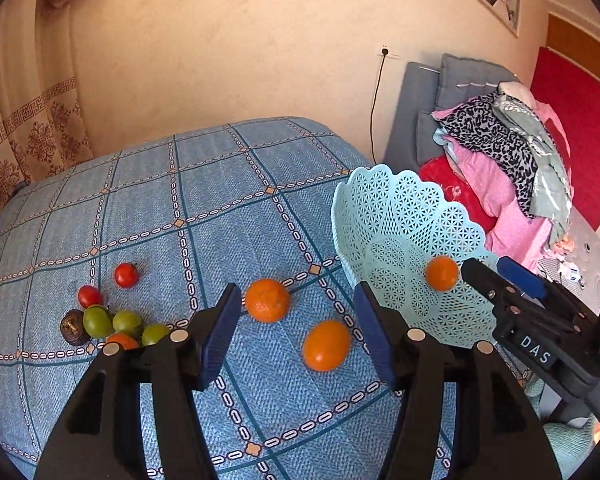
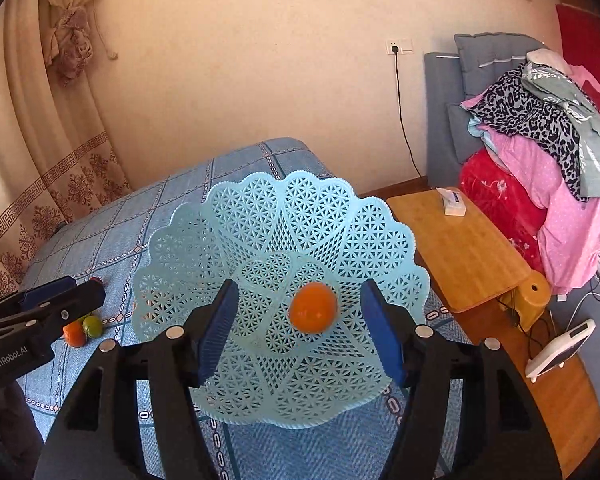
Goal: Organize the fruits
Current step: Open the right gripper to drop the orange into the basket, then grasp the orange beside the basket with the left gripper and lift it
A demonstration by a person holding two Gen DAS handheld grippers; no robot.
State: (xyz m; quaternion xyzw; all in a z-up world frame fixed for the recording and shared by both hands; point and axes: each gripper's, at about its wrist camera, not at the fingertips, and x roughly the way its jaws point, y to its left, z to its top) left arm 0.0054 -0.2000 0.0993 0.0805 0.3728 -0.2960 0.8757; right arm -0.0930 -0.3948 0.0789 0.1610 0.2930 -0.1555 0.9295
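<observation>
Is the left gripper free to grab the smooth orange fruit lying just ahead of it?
Probably yes: the left gripper is open and empty, and the smooth orange fruit lies in line with the gap, nothing between.

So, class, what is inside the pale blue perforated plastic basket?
One orange round fruit sits inside the pale blue perforated plastic basket, between the open right gripper fingers. The near basket wall is partly covered by the fingers.

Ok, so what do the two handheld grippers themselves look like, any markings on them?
Both look alike: black plastic bodies with two long fingers, each tipped by a ribbed blue pad, and round silver studs on the finger arms. The left gripper carries white "GenRobot.AI" lettering on its side, seen from the right wrist view. The right gripper has a white-lettered label reading "DAS". No cables or sleeves show.
</observation>
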